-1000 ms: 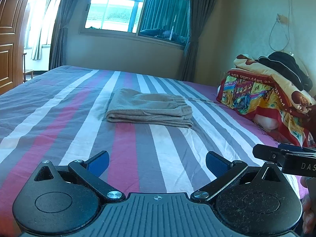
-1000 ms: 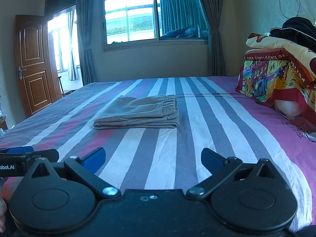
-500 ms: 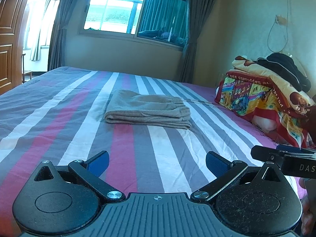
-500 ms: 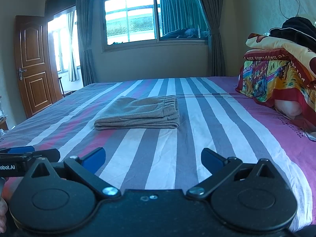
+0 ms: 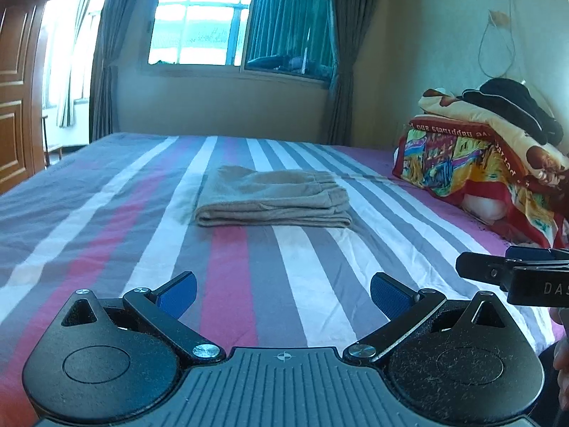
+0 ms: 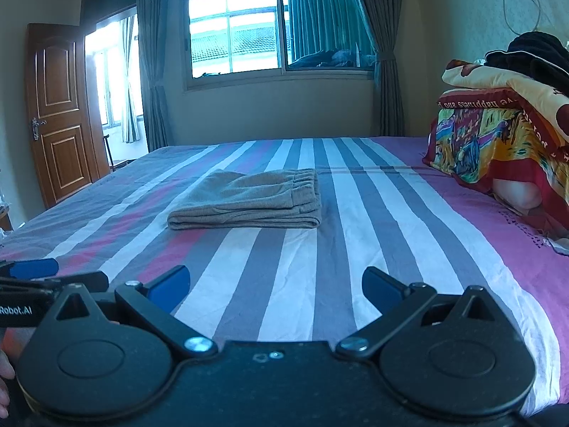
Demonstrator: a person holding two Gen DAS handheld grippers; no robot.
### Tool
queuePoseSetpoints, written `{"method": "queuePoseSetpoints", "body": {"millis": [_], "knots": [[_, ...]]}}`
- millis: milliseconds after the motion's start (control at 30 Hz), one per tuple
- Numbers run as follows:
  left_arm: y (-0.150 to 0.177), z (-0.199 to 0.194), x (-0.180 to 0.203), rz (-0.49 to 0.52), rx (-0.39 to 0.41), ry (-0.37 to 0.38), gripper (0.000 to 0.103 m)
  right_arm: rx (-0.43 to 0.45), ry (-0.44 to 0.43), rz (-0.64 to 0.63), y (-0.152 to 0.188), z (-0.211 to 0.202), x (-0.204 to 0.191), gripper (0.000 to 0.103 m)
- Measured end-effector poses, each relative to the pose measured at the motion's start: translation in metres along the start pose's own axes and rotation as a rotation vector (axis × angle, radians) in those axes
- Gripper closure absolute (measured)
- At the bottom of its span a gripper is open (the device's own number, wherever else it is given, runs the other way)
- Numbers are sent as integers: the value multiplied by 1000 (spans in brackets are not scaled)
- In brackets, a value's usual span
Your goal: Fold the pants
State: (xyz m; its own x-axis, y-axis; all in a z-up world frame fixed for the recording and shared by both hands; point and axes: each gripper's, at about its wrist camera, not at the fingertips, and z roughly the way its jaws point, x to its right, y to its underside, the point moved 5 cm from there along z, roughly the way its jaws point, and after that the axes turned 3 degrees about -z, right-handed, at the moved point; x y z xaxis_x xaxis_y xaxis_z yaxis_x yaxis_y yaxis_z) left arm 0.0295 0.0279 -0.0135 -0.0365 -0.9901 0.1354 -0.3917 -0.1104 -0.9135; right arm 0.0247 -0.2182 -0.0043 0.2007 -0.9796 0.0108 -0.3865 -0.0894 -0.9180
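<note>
bed (image 5: 106,220): striped sheet | folded tan pants (image 5: 274,201) mid-bed | colourful blanket pile (image 5: 480,156) at right edge

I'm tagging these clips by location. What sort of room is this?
Most likely a home bedroom: a wide bed with a striped sheet, a pile of folded blankets at its head, and a curtained window.

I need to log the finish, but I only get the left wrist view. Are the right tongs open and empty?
Observer: Yes. The right tongs are open with nothing between them, and they are short of the folded pants.
Operator: Anything past my left edge?
Observer: The brown door shows whole there, with its metal handle.
</note>
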Motion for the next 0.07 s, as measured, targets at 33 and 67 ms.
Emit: {"method": "queuePoseSetpoints", "body": {"millis": [33,67], "knots": [[-1,-1,1,0,4,1,0,-2,1,-1,0,0,-1,1],[-1,-1,1,-2,-1,4,0,-3,3,-3,0,1,-1,1]]}}
